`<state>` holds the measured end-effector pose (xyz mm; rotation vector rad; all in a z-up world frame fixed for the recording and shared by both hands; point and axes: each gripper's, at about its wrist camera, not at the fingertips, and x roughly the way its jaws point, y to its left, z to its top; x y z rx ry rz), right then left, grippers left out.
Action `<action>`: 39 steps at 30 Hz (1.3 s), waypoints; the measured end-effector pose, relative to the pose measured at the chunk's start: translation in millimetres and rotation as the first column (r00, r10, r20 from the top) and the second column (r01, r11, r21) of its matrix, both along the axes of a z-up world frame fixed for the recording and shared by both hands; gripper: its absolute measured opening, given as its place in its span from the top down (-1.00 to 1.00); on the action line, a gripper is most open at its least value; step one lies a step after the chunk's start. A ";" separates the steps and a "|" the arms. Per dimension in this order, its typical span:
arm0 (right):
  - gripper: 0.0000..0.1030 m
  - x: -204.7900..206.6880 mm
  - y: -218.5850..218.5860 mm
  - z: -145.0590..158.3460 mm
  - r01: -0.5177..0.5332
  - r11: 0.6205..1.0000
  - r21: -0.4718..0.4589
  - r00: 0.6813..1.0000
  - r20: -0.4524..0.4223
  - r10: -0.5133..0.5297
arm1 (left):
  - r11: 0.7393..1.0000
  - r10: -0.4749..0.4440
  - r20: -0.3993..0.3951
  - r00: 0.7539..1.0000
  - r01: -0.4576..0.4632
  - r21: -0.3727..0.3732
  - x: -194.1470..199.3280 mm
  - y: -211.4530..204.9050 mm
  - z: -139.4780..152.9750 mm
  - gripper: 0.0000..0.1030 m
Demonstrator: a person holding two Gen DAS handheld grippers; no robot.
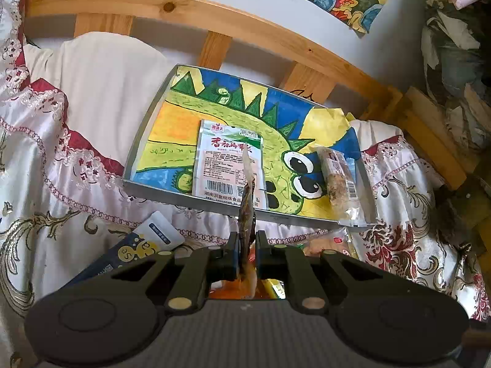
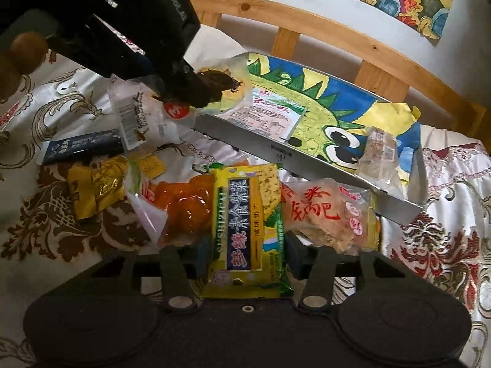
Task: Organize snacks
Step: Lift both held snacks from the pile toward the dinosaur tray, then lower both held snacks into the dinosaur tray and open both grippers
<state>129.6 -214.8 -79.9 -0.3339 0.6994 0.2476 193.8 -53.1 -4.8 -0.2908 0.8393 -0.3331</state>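
Observation:
A metal tray (image 1: 214,204) lined with a dinosaur drawing lies on the bed; it also shows in the right wrist view (image 2: 307,159). In it lie a white-green packet (image 1: 228,165) and a clear-wrapped roll (image 1: 340,181). My left gripper (image 1: 247,242) is shut on a clear bun packet (image 1: 248,202), seen edge-on just before the tray's near rim; the right wrist view shows that bun packet (image 2: 225,87) held above the tray's left end. My right gripper (image 2: 245,253) is shut on a yellow-green cracker pack (image 2: 245,230) among loose snacks.
Loose snacks lie on the patterned bedcover: an orange packet (image 2: 181,211), a pastry bag with red writing (image 2: 325,214), a gold packet (image 2: 95,187), a dark blue packet (image 2: 79,147) and a clear packet (image 2: 141,116). A wooden headboard (image 1: 245,33) runs behind the tray.

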 end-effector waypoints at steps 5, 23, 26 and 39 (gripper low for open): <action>0.03 -14.9 -2.2 12.4 -0.007 1.000 -0.012 0.999 0.047 0.007 | 1.000 0.005 0.013 1.000 -0.005 0.004 0.4 2.0 6.7 0.80; 0.03 25.2 -40.8 53.3 0.070 0.997 0.036 0.929 0.363 -0.078 | 1.000 0.022 0.075 0.997 -0.023 0.019 63.7 -41.6 21.5 0.80; 0.03 51.1 -67.1 52.2 0.151 0.985 0.084 0.924 0.342 -0.171 | 1.000 0.016 0.073 0.997 -0.017 0.010 79.7 -57.8 18.1 0.80; 0.02 118.4 -141.4 32.0 0.285 0.899 0.333 0.929 0.134 -0.344 | 0.999 -0.037 0.031 0.999 0.038 -0.037 119.7 -117.3 -17.5 0.80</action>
